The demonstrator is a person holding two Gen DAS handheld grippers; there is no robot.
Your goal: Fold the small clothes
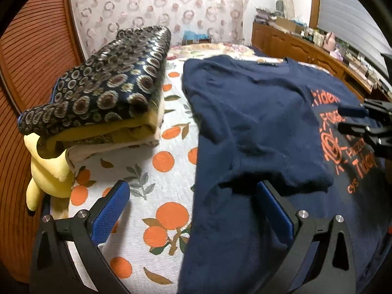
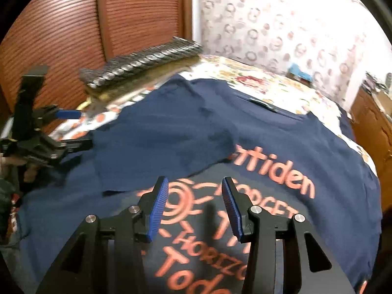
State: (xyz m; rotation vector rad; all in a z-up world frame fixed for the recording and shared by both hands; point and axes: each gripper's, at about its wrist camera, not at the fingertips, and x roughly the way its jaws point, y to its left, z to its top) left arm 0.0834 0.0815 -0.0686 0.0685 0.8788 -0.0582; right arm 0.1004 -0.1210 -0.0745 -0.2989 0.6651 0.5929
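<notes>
A navy T-shirt (image 1: 257,112) with orange lettering lies spread on the bed, its left sleeve side folded over onto the chest. It also fills the right wrist view (image 2: 220,127). My left gripper (image 1: 193,196) is open and empty, hovering over the shirt's left edge. My right gripper (image 2: 194,193) is open and empty above the orange print. The right gripper also shows at the right edge of the left wrist view (image 1: 355,120), and the left gripper at the left of the right wrist view (image 2: 73,127).
A stack of folded clothes (image 1: 107,93) topped by a dark patterned piece sits on the left of the bed. A yellow plush toy (image 1: 49,171) lies under its near end. The orange-print bedsheet (image 1: 156,171) lies between stack and shirt. A wooden dresser (image 1: 306,49) stands at the right.
</notes>
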